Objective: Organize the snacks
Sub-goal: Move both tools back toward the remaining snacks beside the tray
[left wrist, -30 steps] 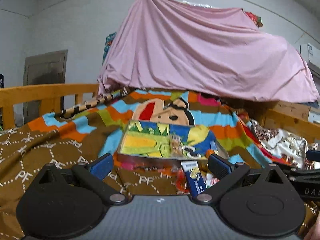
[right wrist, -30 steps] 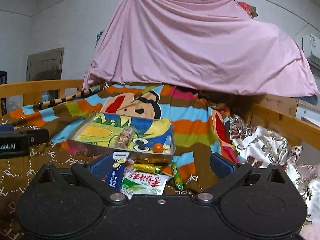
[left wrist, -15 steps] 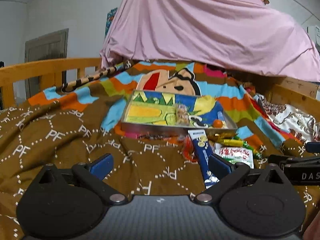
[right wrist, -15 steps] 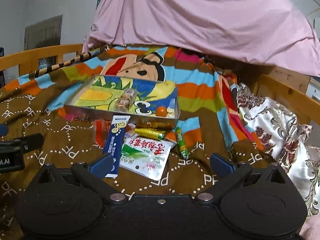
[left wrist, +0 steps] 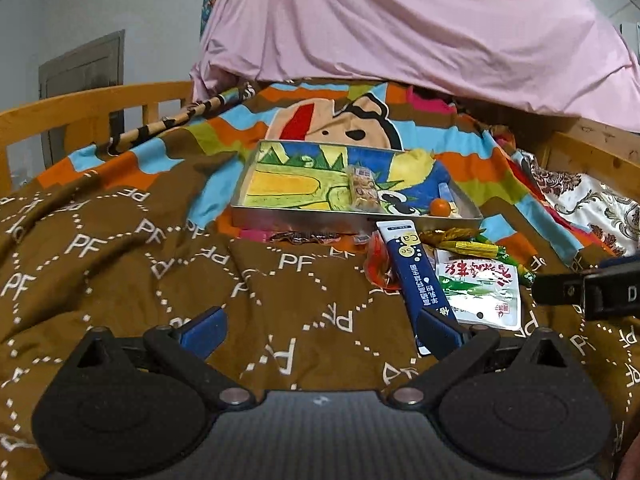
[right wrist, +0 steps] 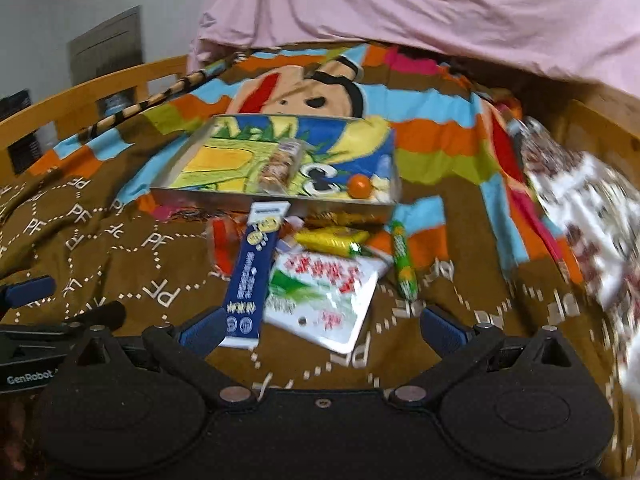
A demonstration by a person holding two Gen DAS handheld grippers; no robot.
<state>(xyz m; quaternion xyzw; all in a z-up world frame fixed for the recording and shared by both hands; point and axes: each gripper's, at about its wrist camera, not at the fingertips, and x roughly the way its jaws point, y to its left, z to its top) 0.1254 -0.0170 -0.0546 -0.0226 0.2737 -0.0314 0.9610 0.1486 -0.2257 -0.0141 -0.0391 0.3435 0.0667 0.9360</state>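
A shallow metal tray (left wrist: 304, 222) (right wrist: 224, 198) with a cartoon lining lies on the bed and holds a clear biscuit pack (left wrist: 362, 192) (right wrist: 280, 166) and a small orange ball (left wrist: 439, 207) (right wrist: 358, 187). In front of it lie a long blue box (left wrist: 416, 276) (right wrist: 252, 272), a white-green-red pouch (left wrist: 480, 292) (right wrist: 324, 296), yellow wrappers (right wrist: 332, 240), a green sausage stick (right wrist: 404, 266) and an orange packet (right wrist: 222, 244). My left gripper (left wrist: 320, 330) is open and empty above the brown blanket. My right gripper (right wrist: 320, 328) is open and empty just short of the pouch.
A brown "PF" blanket (left wrist: 120, 248) and a striped cartoon blanket (left wrist: 472, 160) cover the bed. Wooden rails (left wrist: 80, 108) stand at left and right. A pink sheet (left wrist: 400, 20) hangs behind. A floral cloth (right wrist: 580, 208) lies at right.
Both grippers have tilted down and moved forward toward the snack pile, which now sits larger and lower in both views. Both stay open and empty.
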